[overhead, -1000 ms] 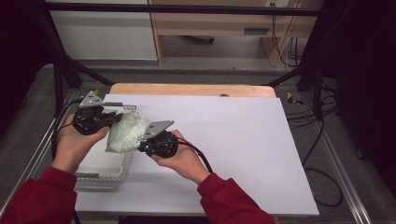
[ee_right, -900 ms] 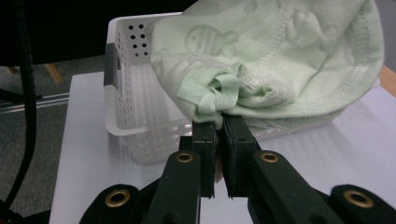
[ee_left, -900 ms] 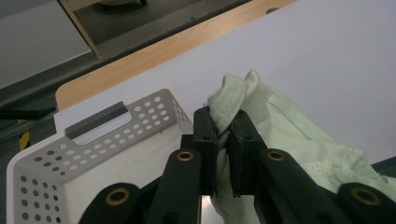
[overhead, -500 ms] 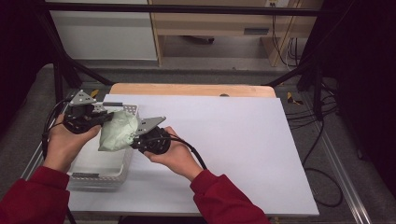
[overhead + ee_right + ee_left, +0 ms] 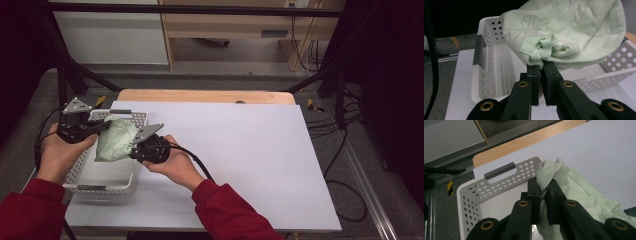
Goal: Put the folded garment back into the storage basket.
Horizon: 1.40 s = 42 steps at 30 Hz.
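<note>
Spanning tongs—cloth [image 5: 115, 140], long axis slanted

A white tabletop [image 5: 260, 165] is lying across the workspace, with a strip of pale wooden board [image 5: 200, 96] showing along its far edge. A black frame bar [image 5: 200, 10] is running overhead, and slanted black struts are coming down at both sides. Beyond the table, a white cabinet [image 5: 110, 35] is standing beside a wooden shelf unit [image 5: 225, 25] on grey floor [image 5: 225, 80]. Black cables [image 5: 330, 125] are trailing over the floor at the right. A yellow-and-black striped piece [image 5: 450, 187], possibly tape, is sitting by the frame.
</note>
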{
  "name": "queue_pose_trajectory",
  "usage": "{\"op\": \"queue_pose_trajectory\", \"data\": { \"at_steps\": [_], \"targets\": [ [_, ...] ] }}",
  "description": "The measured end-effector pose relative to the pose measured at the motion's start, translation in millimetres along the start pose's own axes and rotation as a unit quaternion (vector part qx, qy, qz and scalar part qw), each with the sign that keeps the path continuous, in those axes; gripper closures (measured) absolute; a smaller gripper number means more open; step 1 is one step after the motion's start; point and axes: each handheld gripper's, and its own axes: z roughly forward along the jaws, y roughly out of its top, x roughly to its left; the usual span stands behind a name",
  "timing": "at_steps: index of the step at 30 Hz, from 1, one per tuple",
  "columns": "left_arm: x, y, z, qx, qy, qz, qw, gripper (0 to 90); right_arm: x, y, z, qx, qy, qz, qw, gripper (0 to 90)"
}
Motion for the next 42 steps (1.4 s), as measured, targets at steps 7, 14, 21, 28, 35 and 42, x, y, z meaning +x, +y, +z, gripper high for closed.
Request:
{"op": "queue_pose_trajectory", "data": {
  "at_steps": [7, 14, 21, 28, 35, 42],
  "targets": [
    [8.8, -4.4, -0.2, -0.001, 0.007, -0.004, 1.0, 83.0, 1.3, 5.1, 9.8, -0.001, 0.002, -0.001, 1.0, 85.3],
    [12.1, -8.6, 3.0, 0.002, 0.009, -0.007, 0.9999, 82.9, 2.0, 7.9, 15.8, 0.003, 0.001, -0.003, 1.0, 85.3],
    [14.2, -10.4, 4.8, 0.004, 0.011, -0.01, 0.9999, 82.8, 1.3, 8.7, 20.8, 0.005, 0.001, -0.001, 1.0, 85.3],
    [14.5, -11.6, 7.1, 0.008, 0.013, -0.009, 0.9999, 82.7, 1.4, 8.9, 22.2, 0.008, 0.0, -0.002, 1.0, 85.3],
    [14.5, -13.5, 9.8, 0.012, 0.014, -0.009, 0.9998, 82.6, 0.4, 8.8, 23.2, 0.01, -0.001, 0.0, 1.0, 85.3],
    [14.0, -14.3, 11.7, 0.014, 0.016, -0.008, 0.9997, 82.5, -0.3, 10.3, 23.8, 0.01, -0.002, -0.003, 0.9999, 85.3]
  ]
}}
